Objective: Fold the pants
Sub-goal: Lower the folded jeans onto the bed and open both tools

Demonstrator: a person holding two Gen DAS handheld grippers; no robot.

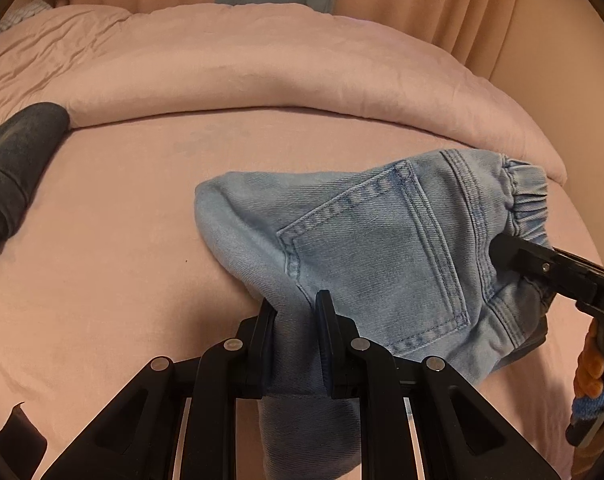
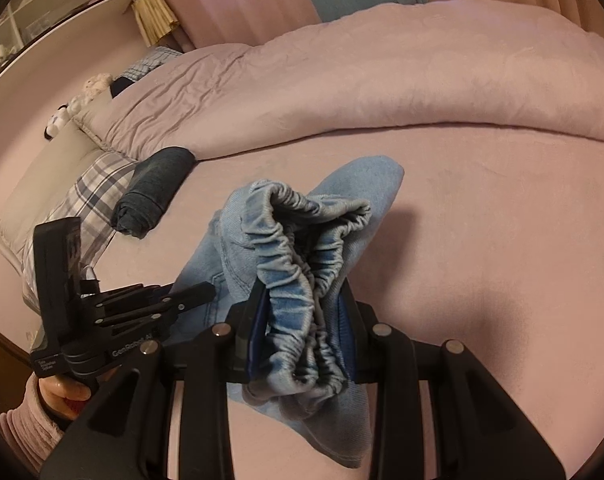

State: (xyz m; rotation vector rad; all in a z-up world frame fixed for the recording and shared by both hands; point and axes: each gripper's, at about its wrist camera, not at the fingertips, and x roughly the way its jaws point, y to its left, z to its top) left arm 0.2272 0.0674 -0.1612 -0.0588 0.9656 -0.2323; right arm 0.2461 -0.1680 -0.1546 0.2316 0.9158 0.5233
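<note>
We hold the light denim pants bunched above the pink bed. Our left gripper has its fingers clamped on a leg fold; our right gripper pinches the elastic waistband. A rolled dark garment lies well apart.

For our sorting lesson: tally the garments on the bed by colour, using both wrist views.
Light blue: 1, the denim pants, held by both grippers.
Dark grey: 1, the folded garment near the duvet.
Total: 2
</note>
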